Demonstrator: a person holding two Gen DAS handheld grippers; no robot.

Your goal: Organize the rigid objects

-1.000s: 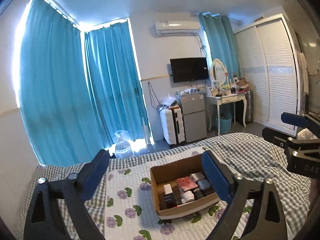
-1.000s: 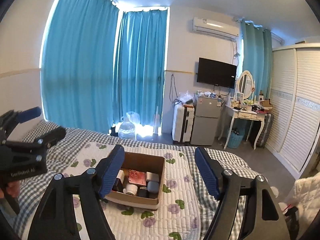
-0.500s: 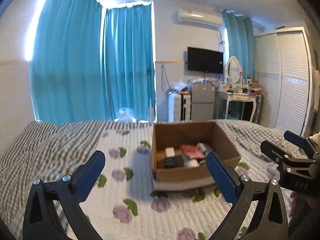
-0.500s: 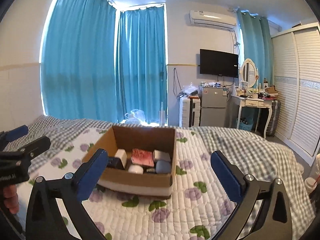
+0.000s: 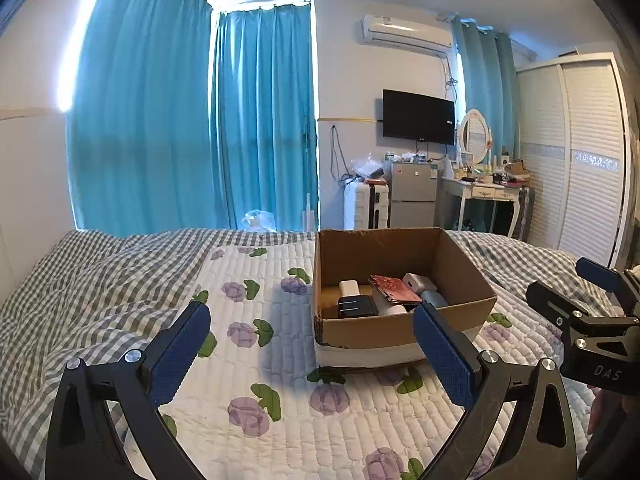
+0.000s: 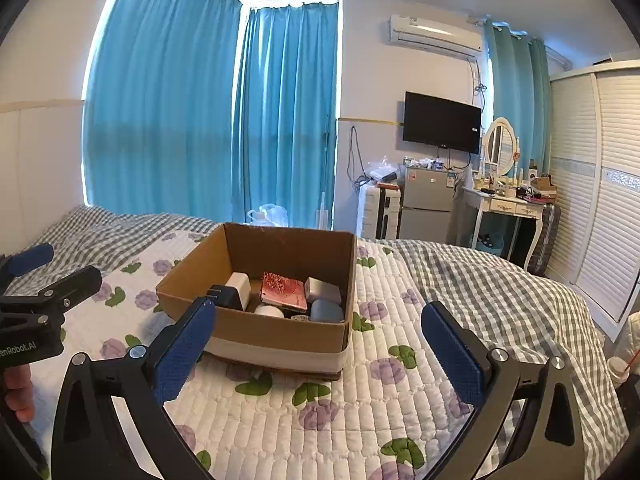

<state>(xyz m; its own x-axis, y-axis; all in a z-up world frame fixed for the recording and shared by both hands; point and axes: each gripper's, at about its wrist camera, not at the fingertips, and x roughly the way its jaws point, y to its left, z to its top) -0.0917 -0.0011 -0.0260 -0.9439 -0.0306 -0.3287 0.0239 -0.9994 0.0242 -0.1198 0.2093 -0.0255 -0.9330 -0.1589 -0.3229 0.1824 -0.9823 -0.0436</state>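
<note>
An open cardboard box (image 5: pixel 400 334) (image 6: pixel 276 336) sits on a white quilt with purple flowers on the bed. Inside lie a red patterned booklet (image 5: pixel 394 288) (image 6: pixel 284 290), a black charger (image 5: pixel 354 306) (image 6: pixel 226 296), a white block (image 5: pixel 349 288) (image 6: pixel 239 282), a blue-grey case (image 6: pixel 327 311) and other small items. My left gripper (image 5: pixel 312 346) is open and empty, just before the box and slightly left. My right gripper (image 6: pixel 318 344) is open and empty, in front of the box. Each gripper shows at the edge of the other's view.
The quilt (image 5: pixel 256 384) lies over a grey checked bedspread (image 5: pixel 92 280). Beyond the bed stand blue curtains (image 5: pixel 192 128), a white suitcase (image 5: pixel 366 204), a small fridge (image 5: pixel 412 196), a dressing table (image 5: pixel 484 194) and a white wardrobe (image 5: pixel 584 152).
Both grippers have dropped lower and moved in toward the box, which now appears larger and nearer. Both stay open and empty.
</note>
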